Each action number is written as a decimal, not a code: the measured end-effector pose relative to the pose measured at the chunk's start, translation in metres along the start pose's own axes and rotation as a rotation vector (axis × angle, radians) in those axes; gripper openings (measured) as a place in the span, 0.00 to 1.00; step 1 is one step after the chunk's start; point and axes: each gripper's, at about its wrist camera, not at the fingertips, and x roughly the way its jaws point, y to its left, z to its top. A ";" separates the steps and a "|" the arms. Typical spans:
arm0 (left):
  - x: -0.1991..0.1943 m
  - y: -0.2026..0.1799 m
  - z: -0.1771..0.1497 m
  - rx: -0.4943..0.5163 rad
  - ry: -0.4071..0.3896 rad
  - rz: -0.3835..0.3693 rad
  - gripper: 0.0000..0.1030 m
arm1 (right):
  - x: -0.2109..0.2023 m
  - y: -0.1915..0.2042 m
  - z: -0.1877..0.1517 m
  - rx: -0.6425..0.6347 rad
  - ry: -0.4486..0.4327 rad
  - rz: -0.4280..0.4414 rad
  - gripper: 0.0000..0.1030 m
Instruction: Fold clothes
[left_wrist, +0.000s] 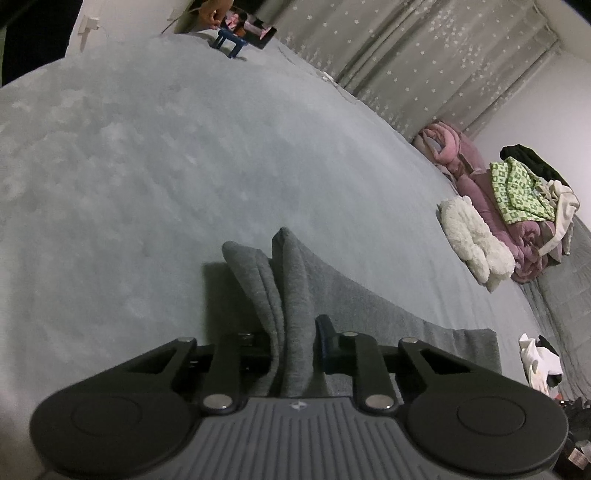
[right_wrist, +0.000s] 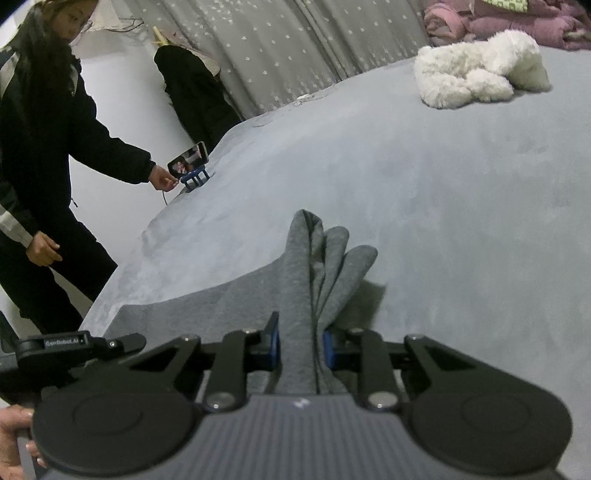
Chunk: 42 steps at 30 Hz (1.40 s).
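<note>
Two tongs, both pinching same grey knit garment (left_wrist: 291, 295), bunched in soft folds, rest draped on pale grey velvety bed (left_wrist: 166, 166). L tongs (left_wrist: 295, 350) clamp 2 upright folds; R tongs (right_wrist: 301, 349) clamp 3, blue pads. "GenRobot.AI" label (right_wrist: 65, 342) on black mount, lower left of R view. Fluffy white fleece (right_wrist: 476, 70) far side; star-print curtain (right_wrist: 280, 48) behind.

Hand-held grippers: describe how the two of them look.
Both alike. The left hand-held gripper and right hand-held gripper have black linkage arms with silver pivot pins, round black discs at each side, a ribbed grey body with a small white logo, and blue finger pads.
</note>
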 end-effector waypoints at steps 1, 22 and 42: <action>-0.001 -0.003 0.000 0.013 -0.005 0.006 0.15 | -0.001 0.001 0.000 -0.005 -0.003 -0.003 0.19; 0.006 0.005 0.001 -0.030 0.015 -0.024 0.19 | 0.004 -0.014 -0.003 0.062 0.051 0.013 0.31; 0.011 0.011 -0.001 -0.058 0.020 -0.055 0.27 | 0.007 -0.025 -0.006 0.117 0.072 0.042 0.31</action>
